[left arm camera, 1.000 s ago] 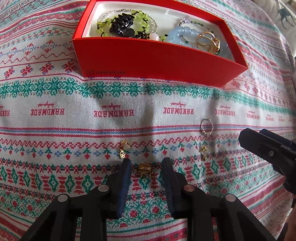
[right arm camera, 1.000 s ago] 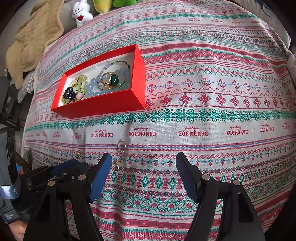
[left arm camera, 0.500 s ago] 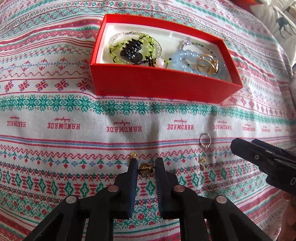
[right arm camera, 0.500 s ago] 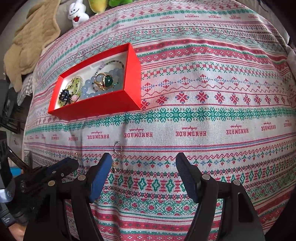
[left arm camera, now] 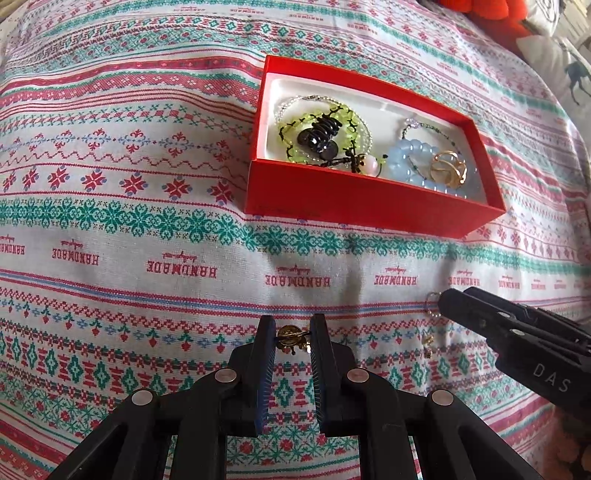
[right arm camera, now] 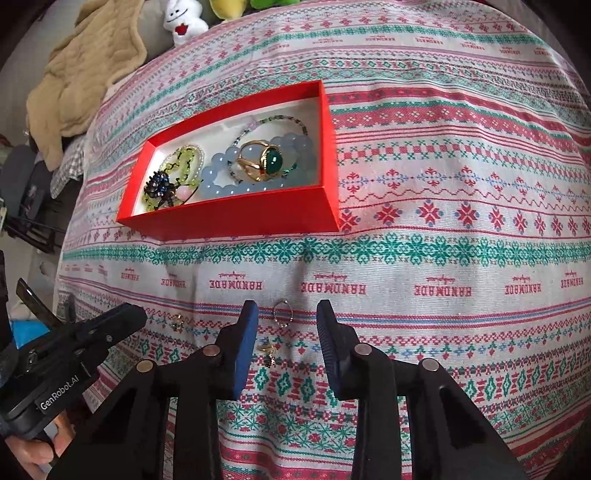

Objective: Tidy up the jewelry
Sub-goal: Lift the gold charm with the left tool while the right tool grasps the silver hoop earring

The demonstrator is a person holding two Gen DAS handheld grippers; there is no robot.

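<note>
Your left gripper [left arm camera: 293, 334] has its jaws pinching a small gold earring [left arm camera: 290, 336] at their tips, just above the patterned cloth [left arm camera: 129, 229]; a bit of the gold piece hangs below the pinch. Your right gripper [right arm camera: 283, 320] sits to the right of it, low over the cloth. Its jaws have just been closing, yet they stand apart and press on nothing: a thin silver ring [right arm camera: 283, 318] lies flat on the cloth between the tips, touching neither pad. A second small gold earring [right arm camera: 269, 353] lies nearer to you, just inside the left jaw of that gripper. One more tiny gold piece [right arm camera: 177, 322] rests on the cloth farther left, near the tip of your left gripper as the right camera sees it.

The red box [left arm camera: 354, 206] stands open on the far side of the cloth, well apart from both grippers. Inside it lie a light-blue bead bracelet [right arm camera: 225, 173], a gold ring with a green stone [right arm camera: 266, 162], a yellow-green bead bracelet [left arm camera: 321, 129] and a dark hair clip [left arm camera: 319, 134]. A beige blanket [right arm camera: 81, 74] and a white plush toy [right arm camera: 183, 22] lie at the far left edge.
</note>
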